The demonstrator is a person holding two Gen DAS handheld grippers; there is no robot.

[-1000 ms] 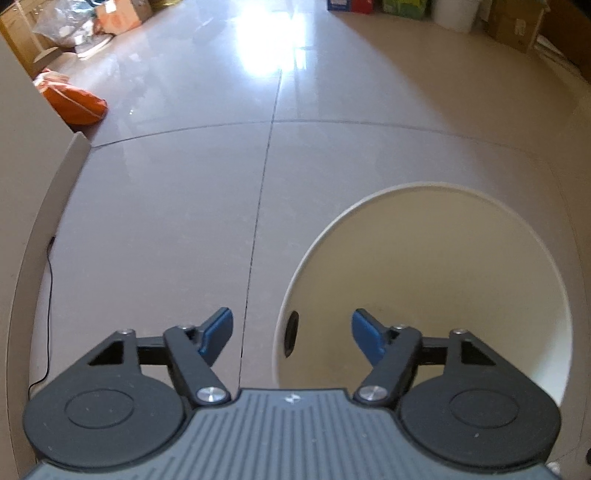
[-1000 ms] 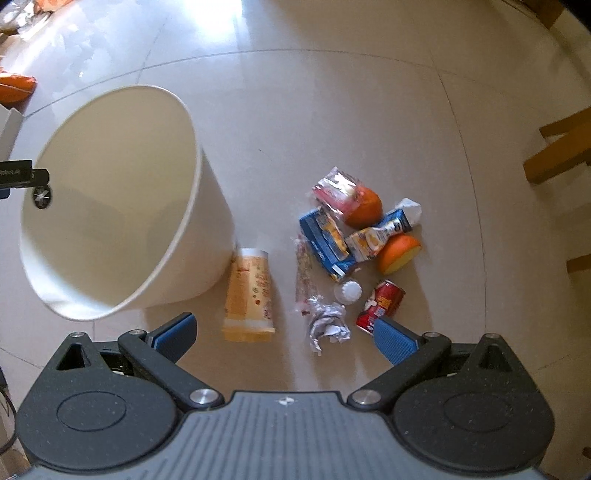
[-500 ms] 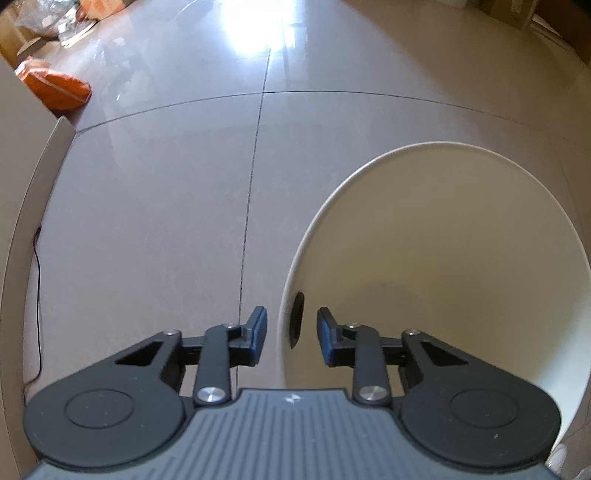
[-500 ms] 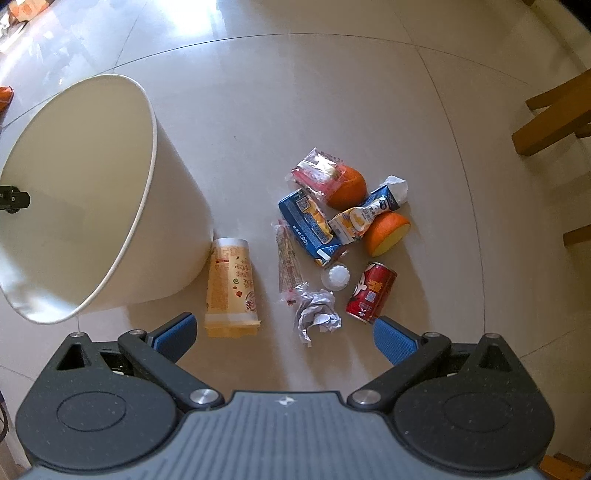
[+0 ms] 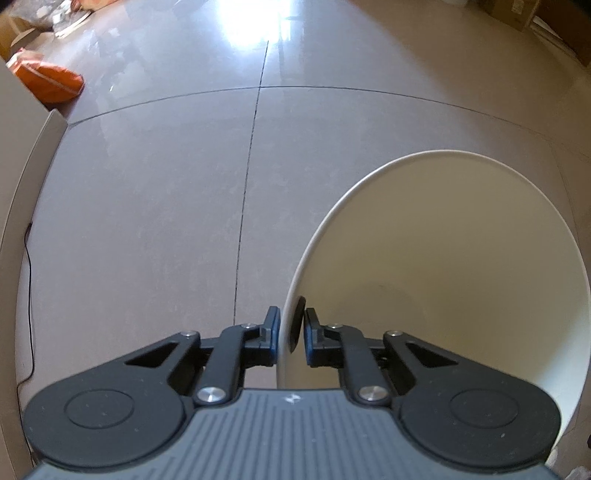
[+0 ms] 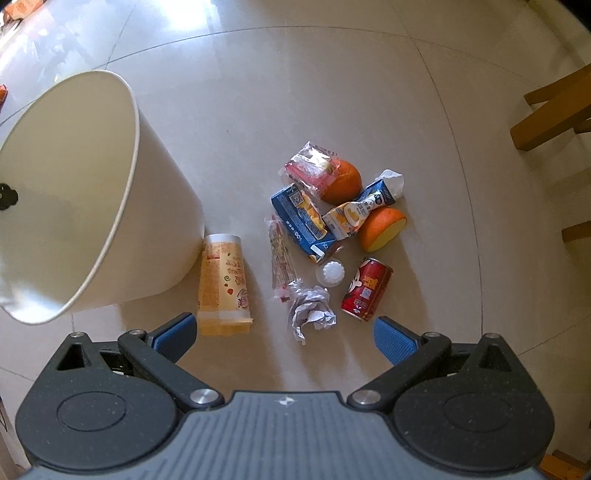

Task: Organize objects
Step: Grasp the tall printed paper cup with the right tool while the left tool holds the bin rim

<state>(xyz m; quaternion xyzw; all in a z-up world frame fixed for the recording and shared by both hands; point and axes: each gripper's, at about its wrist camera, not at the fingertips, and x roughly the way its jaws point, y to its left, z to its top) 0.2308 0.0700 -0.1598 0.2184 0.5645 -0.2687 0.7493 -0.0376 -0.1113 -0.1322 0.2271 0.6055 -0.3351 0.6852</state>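
A white bin [image 5: 461, 258] stands on the tiled floor. My left gripper [image 5: 291, 317] straddles the bin's near rim by its handle hole. Its jaws are closing, one pad outside the wall and one inside, pressed against it. In the right wrist view the bin [image 6: 155, 206] fills the left side, and a left fingertip [image 6: 7, 195] shows at its rim. My right gripper [image 6: 284, 332] hangs open and holds nothing, above a litter pile: a paper cup [image 6: 223, 284], crumpled paper [image 6: 312, 310], a red can [image 6: 366, 288], a white cap [image 6: 330, 273], a blue carton [image 6: 301, 221] and an orange [image 6: 343, 181].
An orange bag [image 5: 48, 79] lies far left beside a beige panel [image 5: 22, 184] with a black cable [image 5: 27, 295] along its foot. Wooden chair legs [image 6: 550, 110] stand at the right. Cardboard boxes [image 5: 517, 11] line the far wall.
The left jaws went from wide open to closed around the bin's rim, and the left gripper came down closer to it. The right gripper stays open over the litter.
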